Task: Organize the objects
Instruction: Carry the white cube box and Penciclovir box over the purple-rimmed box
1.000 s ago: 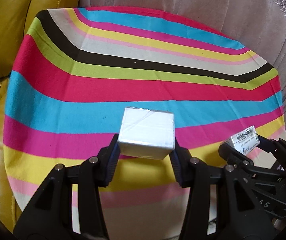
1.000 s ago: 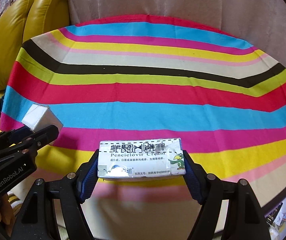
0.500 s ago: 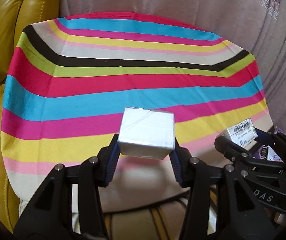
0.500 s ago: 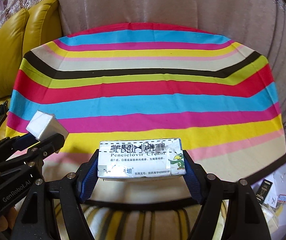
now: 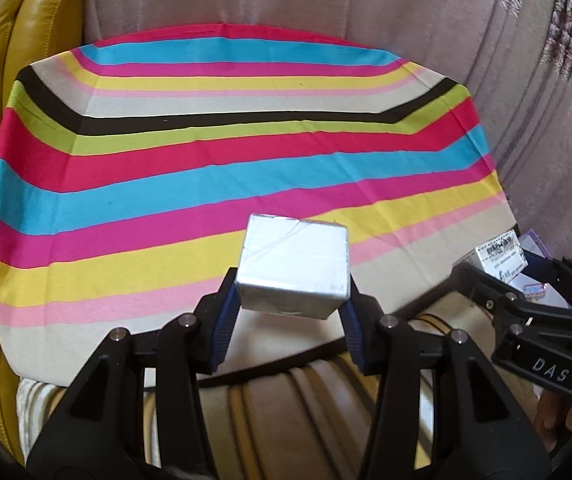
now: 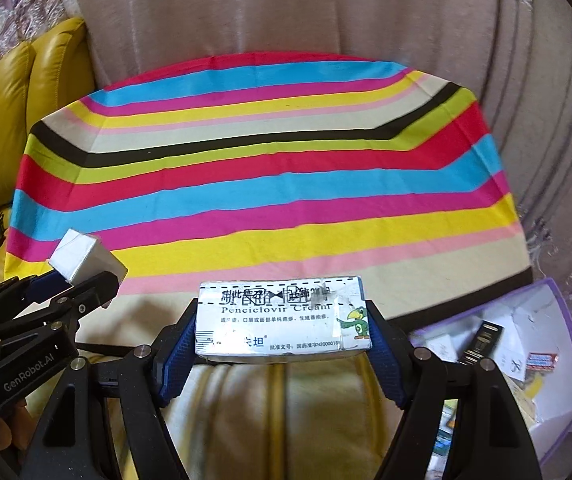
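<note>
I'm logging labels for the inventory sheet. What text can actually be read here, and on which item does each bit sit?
"Penciclovir Cream": on the cream box in the right claw.
"GenRobot.AI": on the left claw's body.
"DAS": on the right claw's body.
Chinese lines and the approval number on the cream box: too blurred to read.
The silver box in the left claw: no text.

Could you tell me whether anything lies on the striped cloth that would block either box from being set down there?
Nothing visible does. The striped cloth is bare ahead of both claws. The left claw holds the white box; the right claw holds the cream box.
</note>
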Action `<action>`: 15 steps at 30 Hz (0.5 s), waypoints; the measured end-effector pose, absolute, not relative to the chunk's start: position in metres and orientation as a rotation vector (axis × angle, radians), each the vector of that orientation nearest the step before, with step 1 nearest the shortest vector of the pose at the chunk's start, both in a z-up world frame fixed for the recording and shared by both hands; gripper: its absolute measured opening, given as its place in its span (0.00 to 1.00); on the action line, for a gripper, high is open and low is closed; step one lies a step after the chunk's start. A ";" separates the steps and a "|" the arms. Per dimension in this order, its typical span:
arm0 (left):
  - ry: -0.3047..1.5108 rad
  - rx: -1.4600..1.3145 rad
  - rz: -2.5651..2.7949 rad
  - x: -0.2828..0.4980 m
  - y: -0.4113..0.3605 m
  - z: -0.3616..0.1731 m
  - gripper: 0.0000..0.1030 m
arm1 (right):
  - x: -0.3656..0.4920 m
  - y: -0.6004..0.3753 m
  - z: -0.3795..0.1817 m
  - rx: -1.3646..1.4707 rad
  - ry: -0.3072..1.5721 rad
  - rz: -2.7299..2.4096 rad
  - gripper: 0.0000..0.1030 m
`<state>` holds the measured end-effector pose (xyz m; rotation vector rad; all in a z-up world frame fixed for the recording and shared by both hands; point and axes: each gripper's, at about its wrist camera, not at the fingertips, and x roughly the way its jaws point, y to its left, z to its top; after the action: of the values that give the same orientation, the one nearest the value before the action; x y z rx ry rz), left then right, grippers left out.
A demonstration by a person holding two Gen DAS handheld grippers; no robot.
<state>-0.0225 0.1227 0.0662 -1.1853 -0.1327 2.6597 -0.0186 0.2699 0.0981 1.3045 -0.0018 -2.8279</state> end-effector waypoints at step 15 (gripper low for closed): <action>-0.077 -1.184 2.480 -0.010 0.198 0.070 0.50 | 0.018 0.344 0.109 1.346 -0.065 -2.976 0.74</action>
<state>-0.0096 0.1976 0.0702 -1.1843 -0.0774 2.4801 0.0180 0.3441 0.1093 1.3457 -0.0645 -2.9761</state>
